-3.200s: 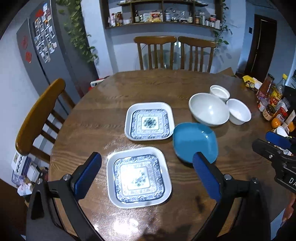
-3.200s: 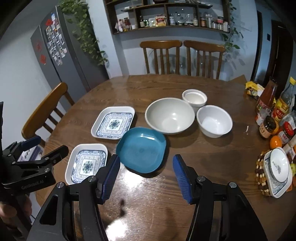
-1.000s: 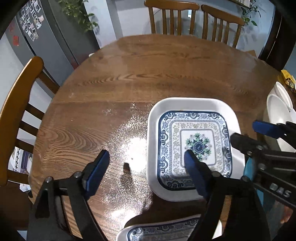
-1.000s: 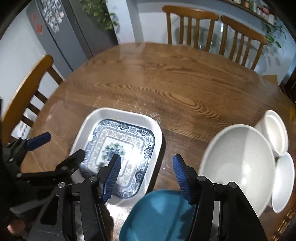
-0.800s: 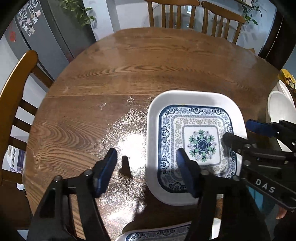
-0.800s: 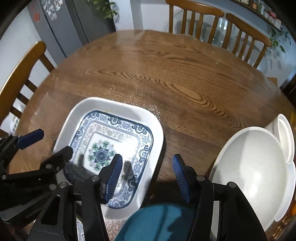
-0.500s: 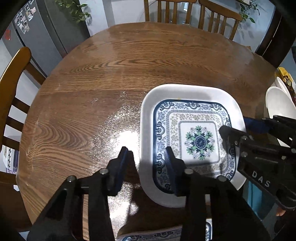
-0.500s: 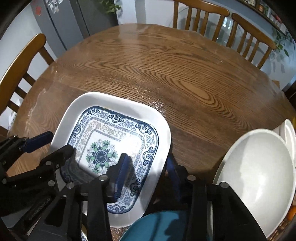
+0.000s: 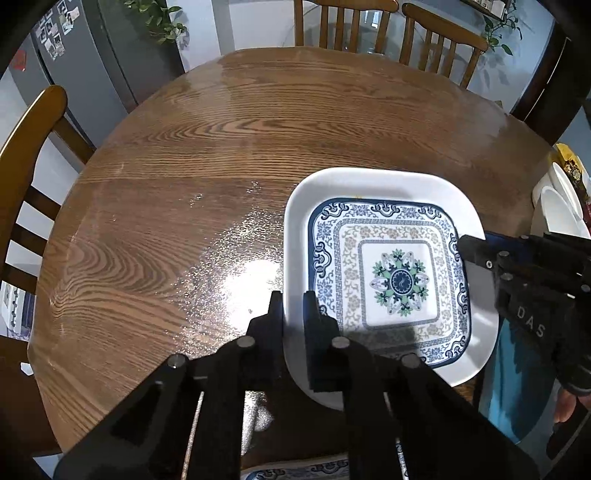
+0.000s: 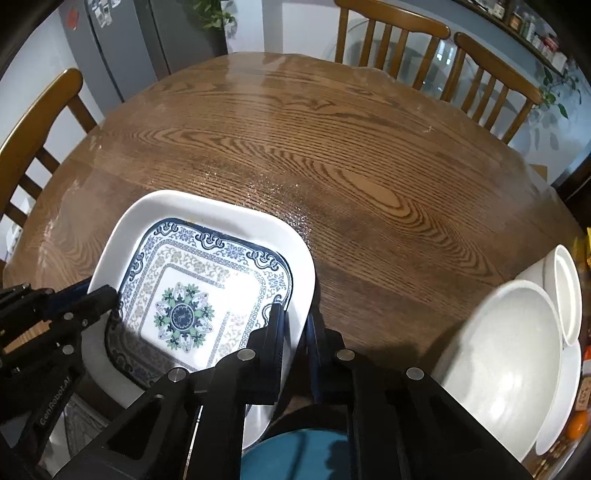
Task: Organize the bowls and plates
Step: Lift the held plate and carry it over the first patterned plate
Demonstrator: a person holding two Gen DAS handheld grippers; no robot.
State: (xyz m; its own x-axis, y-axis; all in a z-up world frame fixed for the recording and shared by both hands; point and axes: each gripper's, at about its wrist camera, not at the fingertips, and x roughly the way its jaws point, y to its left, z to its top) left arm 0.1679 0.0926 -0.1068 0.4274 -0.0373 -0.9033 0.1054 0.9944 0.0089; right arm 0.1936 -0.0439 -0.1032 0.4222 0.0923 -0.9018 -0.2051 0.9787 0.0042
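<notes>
A square white plate with a blue floral pattern [image 9: 391,266] [image 10: 192,288] sits on the round wooden table [image 9: 221,147]. My left gripper [image 9: 293,299] [image 10: 99,295] is closing, and its pads press on the plate's left rim. My right gripper [image 10: 295,314] [image 9: 476,247] is closing too, and it pinches the opposite rim. A teal plate [image 10: 295,454] [image 9: 517,387] lies just below the right gripper. A second patterned plate [image 9: 295,472] peeks in at the bottom edge. A large white bowl [image 10: 495,362] and two smaller white bowls [image 10: 565,291] stand to the right.
Wooden chairs [image 9: 26,147] [image 10: 391,33] ring the table. A grey fridge [image 10: 122,44] stands at the back left. An orange [image 10: 578,422] and jars sit at the table's right edge. Bare wood spreads beyond the plate toward the far chairs.
Both grippers have dropped onto the far patterned plate. Their jaws went from wide open to closed on its left and right rims.
</notes>
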